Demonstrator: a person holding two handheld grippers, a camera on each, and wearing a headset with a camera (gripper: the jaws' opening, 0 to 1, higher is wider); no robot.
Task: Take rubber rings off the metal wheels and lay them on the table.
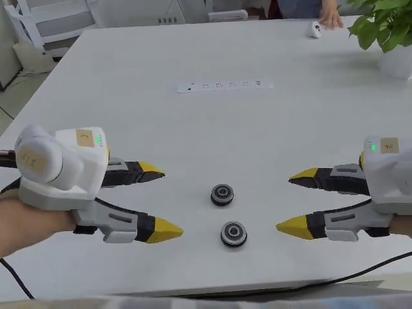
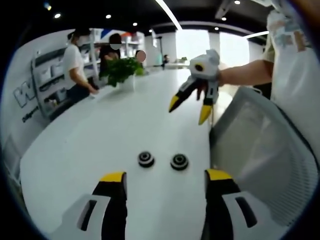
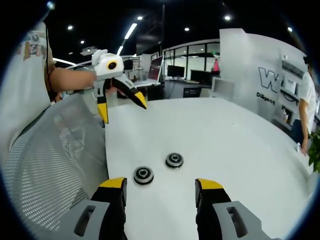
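Note:
Two small metal wheels with black rubber rings lie flat on the white table [image 1: 193, 129]. The farther wheel [image 1: 222, 194] and the nearer wheel [image 1: 234, 234] sit close together near the front edge. My left gripper [image 1: 168, 201] hovers open to their left. On their right, facing it, my right gripper [image 1: 284, 203] is open too. Neither touches a wheel. The left gripper view shows the wheels [image 2: 146, 159] [image 2: 179, 161] ahead of its open jaws, with the right gripper [image 2: 188, 113] beyond. In the right gripper view the wheels [image 3: 174, 160] [image 3: 143, 175] lie before its spread jaws.
A white power strip [image 1: 224, 85] lies mid-table. A potted plant [image 1: 386, 26] stands at the far right corner, with a small white object [image 1: 315, 29] and a person's hand [image 1: 331, 16] nearby. A black cable [image 1: 360, 270] runs along the front edge. A mesh chair [image 2: 260, 145] is beside the table.

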